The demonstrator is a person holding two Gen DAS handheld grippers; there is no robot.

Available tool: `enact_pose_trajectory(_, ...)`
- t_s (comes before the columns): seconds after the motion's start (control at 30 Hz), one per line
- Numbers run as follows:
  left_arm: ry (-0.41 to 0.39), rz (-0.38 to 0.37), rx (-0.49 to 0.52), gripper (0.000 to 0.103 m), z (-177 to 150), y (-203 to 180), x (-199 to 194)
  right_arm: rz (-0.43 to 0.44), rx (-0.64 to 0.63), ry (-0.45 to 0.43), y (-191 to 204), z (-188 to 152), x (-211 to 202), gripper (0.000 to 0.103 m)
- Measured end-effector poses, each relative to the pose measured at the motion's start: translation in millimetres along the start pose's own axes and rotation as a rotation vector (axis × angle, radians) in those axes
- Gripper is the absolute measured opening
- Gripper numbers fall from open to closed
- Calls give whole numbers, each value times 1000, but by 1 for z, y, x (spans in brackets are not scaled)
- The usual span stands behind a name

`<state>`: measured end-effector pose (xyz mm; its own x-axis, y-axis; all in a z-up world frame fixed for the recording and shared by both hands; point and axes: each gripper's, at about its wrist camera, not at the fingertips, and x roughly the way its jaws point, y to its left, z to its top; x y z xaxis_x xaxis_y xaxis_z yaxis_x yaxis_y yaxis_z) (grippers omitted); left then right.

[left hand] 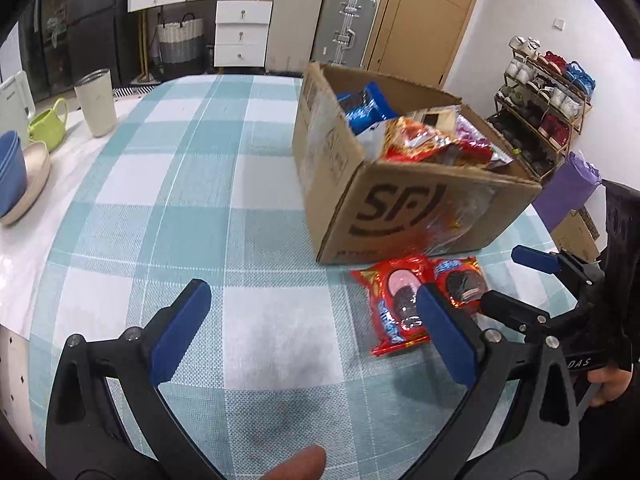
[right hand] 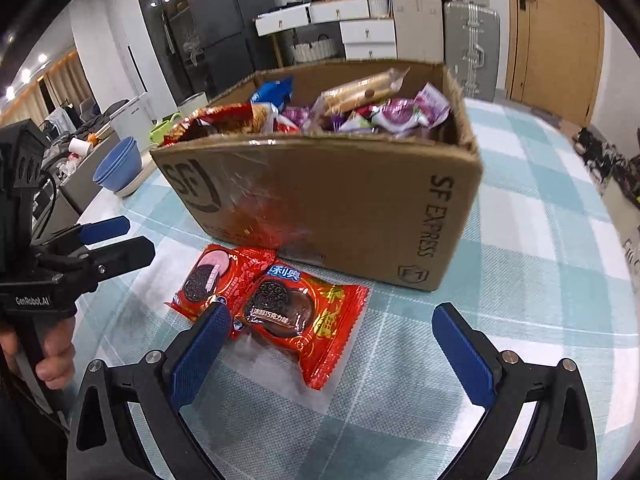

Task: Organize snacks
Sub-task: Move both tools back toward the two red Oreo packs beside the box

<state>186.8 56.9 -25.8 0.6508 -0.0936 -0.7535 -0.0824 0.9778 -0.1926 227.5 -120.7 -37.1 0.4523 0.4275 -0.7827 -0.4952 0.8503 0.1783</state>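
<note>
A cardboard SF Express box (left hand: 404, 204) (right hand: 340, 208) full of snack packets stands on the checked tablecloth. Two red Oreo packets lie side by side in front of it: one with a pink-cream picture (left hand: 394, 304) (right hand: 212, 280) and one chocolate (left hand: 460, 280) (right hand: 304, 316). My left gripper (left hand: 312, 316) is open and empty, to the left of the packets; it also shows in the right wrist view (right hand: 120, 240). My right gripper (right hand: 332, 340) is open and empty, just in front of the chocolate packet; it also shows in the left wrist view (left hand: 516, 280).
On the left stand a cream tumbler (left hand: 96, 102), a green jug (left hand: 50, 124) and stacked blue bowls on a plate (left hand: 12, 168) (right hand: 118, 164). A shoe rack (left hand: 548, 100) and a purple bag (left hand: 568, 192) sit beyond the table's right edge.
</note>
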Motion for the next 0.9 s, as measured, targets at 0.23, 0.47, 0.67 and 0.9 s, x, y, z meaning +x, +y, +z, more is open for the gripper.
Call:
enact_pose_trajectory(0.23,17,21,0,102,-1,6,11,25,68,32,1,4,18,102)
enact_pose_trajectory(0.47,24,23,-11,102,-4,10,16,-26,66,61,13,6,38,102)
enact_pose_trajectory(0.67,34,14,-25,102,-6,10,19,-65,92,65,3,2,33,102)
enact_pose_trajectory(0.9,43,3,-8,102,-8,2,23,-46,48,74,3,-1,34,102)
